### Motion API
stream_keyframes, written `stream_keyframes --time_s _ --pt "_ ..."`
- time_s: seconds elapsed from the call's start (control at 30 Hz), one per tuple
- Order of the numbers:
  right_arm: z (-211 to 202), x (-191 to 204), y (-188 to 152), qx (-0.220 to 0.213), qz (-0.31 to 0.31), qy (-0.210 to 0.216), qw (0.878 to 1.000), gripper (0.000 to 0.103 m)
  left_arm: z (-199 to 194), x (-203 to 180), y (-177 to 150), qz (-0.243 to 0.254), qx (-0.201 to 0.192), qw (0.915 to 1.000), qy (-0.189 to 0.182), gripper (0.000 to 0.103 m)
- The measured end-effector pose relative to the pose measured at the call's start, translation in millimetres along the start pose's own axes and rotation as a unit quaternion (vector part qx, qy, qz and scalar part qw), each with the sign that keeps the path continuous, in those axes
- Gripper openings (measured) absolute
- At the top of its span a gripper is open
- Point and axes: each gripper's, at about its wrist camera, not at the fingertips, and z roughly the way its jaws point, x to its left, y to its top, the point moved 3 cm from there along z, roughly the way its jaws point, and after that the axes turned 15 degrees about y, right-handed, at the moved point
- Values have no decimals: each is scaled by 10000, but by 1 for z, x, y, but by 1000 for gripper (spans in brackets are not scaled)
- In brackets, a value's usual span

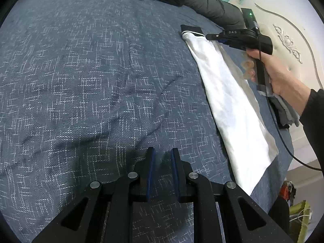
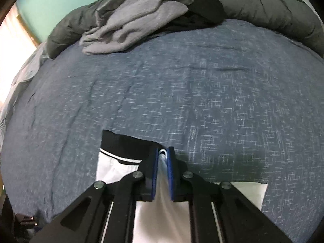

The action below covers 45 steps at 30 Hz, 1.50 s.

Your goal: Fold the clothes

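One white garment (image 1: pixel 228 105) lies on the bed (image 1: pixel 91 77), folded into a long narrow strip with a black band and a thin white stripe at its far end. It runs along the right side of the bed in the left wrist view. Two grippers are in play. The right gripper (image 2: pixel 162 151) is pinched on the garment just beside the black band: in its own view a ridge of white cloth rises between the two blue pads, which stand close together with the fabric squeezed between them. From the left wrist view the same gripper (image 1: pixel 211 36) reaches down onto the banded end, held by one bare hand (image 1: pixel 279 73) in a dark sleeve (image 1: pixel 313 117), with a black cable trailing from it. The left gripper (image 1: pixel 163 154) hangs over bare bedding, well apart from the garment; its jaws stand a narrow gap apart with nothing between them.

At the far edge of the bed lies one heap of unfolded clothes: a crumpled grey garment (image 2: pixel 137 22) with a black garment (image 2: pixel 204 14) tucked against it. Behind them runs one rolled dark grey duvet (image 2: pixel 273 14). A small stack of folded clothes (image 1: pixel 283 111) sits at the right edge of the bed, partly hidden by the hand.

The bed is covered in a dark blue blanket with a broken white woven pattern, lightly creased. The wall (image 2: pixel 60 2) behind is teal, and a cream headboard (image 1: pixel 287 40) with carved scrollwork stands at the right.
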Motion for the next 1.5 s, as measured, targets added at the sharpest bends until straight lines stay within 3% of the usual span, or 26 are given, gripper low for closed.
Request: stream_keyframes --time_s 0.17,0.3,0.37,0.47,0.63,0.8,0.87,1.0,1.17,1.33,1.5 --pt "-8 -14 -1 -98 395 -64 9991 9 2 -2 -2 8 9 10000 16 17" --pt "-38 -19 3 -486 618 337 9963 14 1 -2 -2 26 2 10000 15 17" --pt "-60 -23 3 -673 591 420 9951 43 1 -3 -1 27 -3 10000 15 17" --pt "-95 -32 -5 -836 593 582 9930 44 1 -6 -1 44 -12 10000 8 17" --pt "-126 -49 -54 -454 703 337 9959 44 -1 -11 1 93 -43 9999 -9 17" --pt "-136 -71 -116 -311 1238 523 9904 44 -1 -16 1 135 -52 9999 4 17" --pt "-133 -70 -132 -217 1301 674 9890 36 -1 -17 1 151 -53 9999 11 17" --pt "-127 -65 -149 -106 1336 810 9877 30 -3 -16 -1 170 -43 9998 24 17" --pt "-117 -59 -157 108 1165 770 9901 9 -1 -16 -2 190 -4 9998 34 17" --pt "-122 -57 -155 -109 1056 703 9919 3 -1 -15 1 160 -15 9999 32 17" --pt "-133 -66 -154 -249 1059 351 9934 2 -1 -14 1 155 -10 9999 24 17"
